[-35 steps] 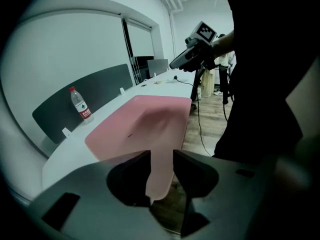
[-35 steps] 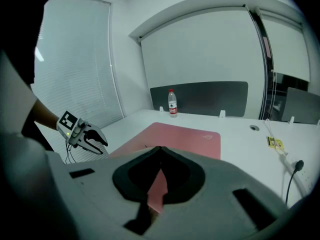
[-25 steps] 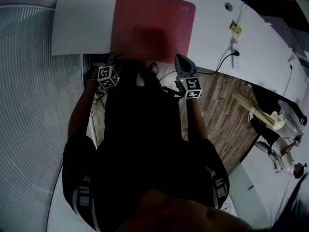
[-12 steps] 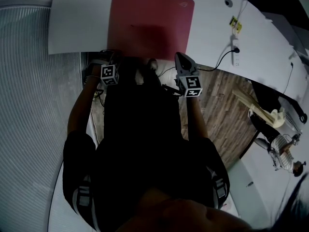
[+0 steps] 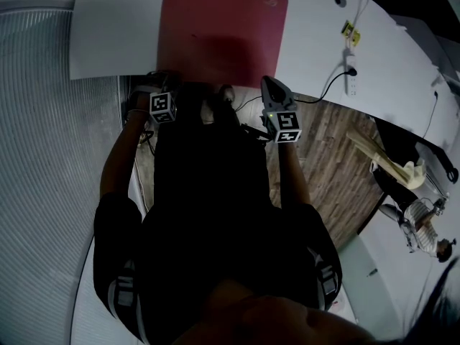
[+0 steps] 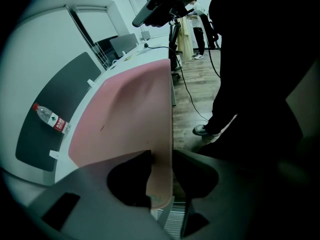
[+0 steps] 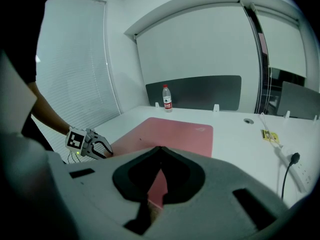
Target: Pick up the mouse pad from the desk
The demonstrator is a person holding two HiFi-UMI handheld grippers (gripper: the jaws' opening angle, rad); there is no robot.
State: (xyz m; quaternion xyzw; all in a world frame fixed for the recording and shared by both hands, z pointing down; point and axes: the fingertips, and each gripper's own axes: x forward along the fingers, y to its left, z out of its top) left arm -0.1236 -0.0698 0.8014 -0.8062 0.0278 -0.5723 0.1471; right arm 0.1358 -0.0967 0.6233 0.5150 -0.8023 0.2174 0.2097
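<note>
The pink mouse pad (image 5: 223,27) lies flat on the white desk (image 5: 115,42), its near edge along the desk's front edge. My left gripper (image 5: 159,85) is at the pad's near left corner. In the left gripper view the pad (image 6: 130,109) runs between the jaws of that gripper (image 6: 162,159); one jaw is over the pad, the other past the desk edge. They have just been closing, with gaps still showing. My right gripper (image 5: 271,86) hovers by the near right corner, shut and empty (image 7: 160,150), the pad (image 7: 170,134) beyond it.
A water bottle (image 7: 166,97) stands at the desk's far side before a grey divider panel (image 7: 195,91). To the pad's right lie a power strip with a black cable (image 5: 350,81) and a yellow tag (image 5: 350,40). Wood floor (image 5: 338,164) lies below.
My left gripper has moved forward and down to the pad's near left corner and rolled a little. The right gripper has stayed where it was.
</note>
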